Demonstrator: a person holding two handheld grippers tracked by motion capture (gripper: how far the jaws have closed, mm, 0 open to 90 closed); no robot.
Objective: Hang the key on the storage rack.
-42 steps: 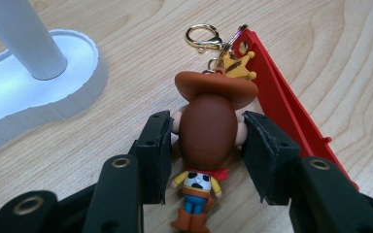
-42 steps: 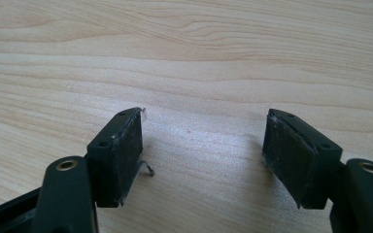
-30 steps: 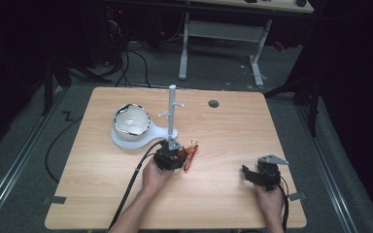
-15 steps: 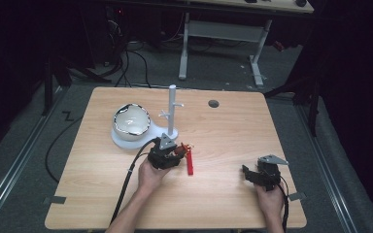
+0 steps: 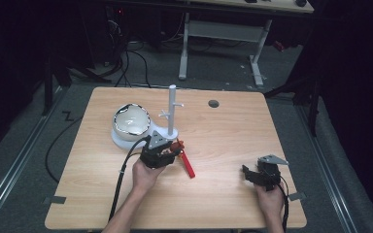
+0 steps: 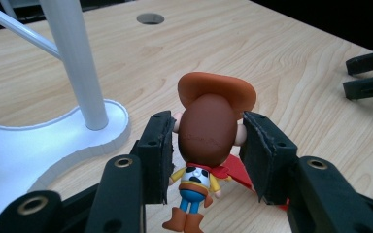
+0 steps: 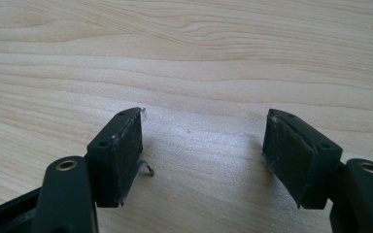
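Since the earlier frames, my left gripper (image 5: pixel 161 151) has pulled back a little toward me from the stand's base, and the red strap (image 5: pixel 187 164) now trails on the table to its right, angled toward me; my right gripper has kept its place.

Starting at the left of the wooden table (image 5: pixel 223 204), I see a shiny bowl (image 5: pixel 131 120) sitting on the white base plate (image 5: pixel 121 141). Just to its right a white post (image 5: pixel 172 109) with small side pegs rises from the same plate.

Just in front of that plate, my left gripper is closed on a small cowboy figure (image 6: pixel 208 145). In the left gripper view the two pads press against either side of its brown head, under the orange hat brim, and the body with yellow sleeves, blue trousers and brown boots hangs below between the jaws. The red strap (image 6: pixel 235 172) shows behind the figure. I cannot tell whether the boots touch the table.

Farther back, near the far edge, there is a round hole (image 5: pixel 213 103) in the tabletop.

Well apart, at the right near my edge, my right gripper (image 5: pixel 255 175) is held over bare wood with its jaws spread wide and nothing between them.
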